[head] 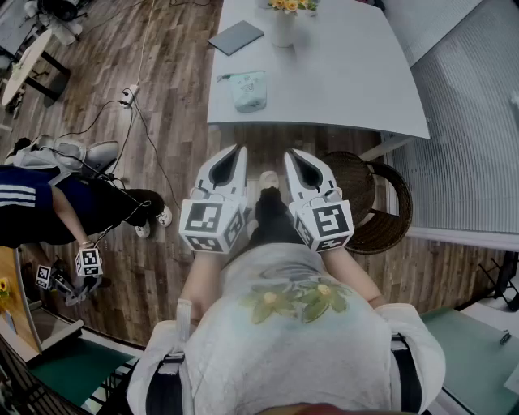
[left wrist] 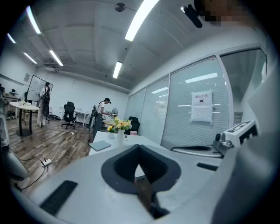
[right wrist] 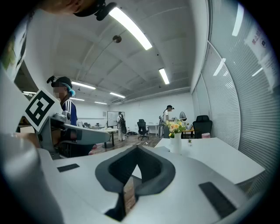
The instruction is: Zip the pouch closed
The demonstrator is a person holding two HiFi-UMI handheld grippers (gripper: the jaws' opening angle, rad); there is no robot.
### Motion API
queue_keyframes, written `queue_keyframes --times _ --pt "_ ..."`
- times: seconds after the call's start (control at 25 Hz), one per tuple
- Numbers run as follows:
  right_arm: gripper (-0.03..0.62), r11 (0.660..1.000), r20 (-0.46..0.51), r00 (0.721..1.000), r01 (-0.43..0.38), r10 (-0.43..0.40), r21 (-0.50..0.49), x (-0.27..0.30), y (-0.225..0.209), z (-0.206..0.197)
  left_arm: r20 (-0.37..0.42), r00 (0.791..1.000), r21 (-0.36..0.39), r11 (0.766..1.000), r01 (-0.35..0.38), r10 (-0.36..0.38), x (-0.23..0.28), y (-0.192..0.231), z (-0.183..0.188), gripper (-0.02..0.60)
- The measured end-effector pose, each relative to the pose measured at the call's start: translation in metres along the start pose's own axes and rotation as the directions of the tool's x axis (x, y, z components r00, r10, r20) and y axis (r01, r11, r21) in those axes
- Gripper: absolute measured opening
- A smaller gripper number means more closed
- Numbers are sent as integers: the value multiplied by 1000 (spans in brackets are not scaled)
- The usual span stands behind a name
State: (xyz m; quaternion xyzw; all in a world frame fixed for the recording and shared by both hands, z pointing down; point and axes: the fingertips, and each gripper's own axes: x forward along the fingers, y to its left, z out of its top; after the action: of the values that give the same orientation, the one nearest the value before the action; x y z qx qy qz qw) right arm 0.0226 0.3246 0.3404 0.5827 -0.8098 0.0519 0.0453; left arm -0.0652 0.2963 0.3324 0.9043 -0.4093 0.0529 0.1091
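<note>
The pale teal pouch lies on the white table, near its front edge. Both grippers hang in front of the person's body, short of the table and apart from the pouch. My left gripper is shut with nothing in it, and so is my right gripper. In the left gripper view the closed jaws point level across the table, and the pouch does not show there. The right gripper view has its closed jaws aimed the same way.
A grey notebook and a white vase of yellow flowers stand further back on the table. A wicker chair sits under the table's right corner. Cables and a power strip cross the wooden floor. Another person crouches at the left.
</note>
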Motion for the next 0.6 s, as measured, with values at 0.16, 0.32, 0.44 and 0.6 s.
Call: queue_keyframes --times 0.16,0.32,0.44,0.6 --pt "17 1000 1 1000 1 -1 2 -3 0 -1 1 1000 3 1000 -10 10 -3 2 0 2" --pt "17 1000 0 1000 2 -2 23 -2 -3 -1 -9 1000 -6 1000 -15 15 -3 3 -1 2" --pt "17 1000 7 1000 -4 4 30 2 -1 1 -8 1000 -12 1000 -12 11 -3 7 1 2" --pt "18 1000 8 1000 -9 9 28 6 -2 1 7 1000 -1 1000 -15 15 2 10 5 2"
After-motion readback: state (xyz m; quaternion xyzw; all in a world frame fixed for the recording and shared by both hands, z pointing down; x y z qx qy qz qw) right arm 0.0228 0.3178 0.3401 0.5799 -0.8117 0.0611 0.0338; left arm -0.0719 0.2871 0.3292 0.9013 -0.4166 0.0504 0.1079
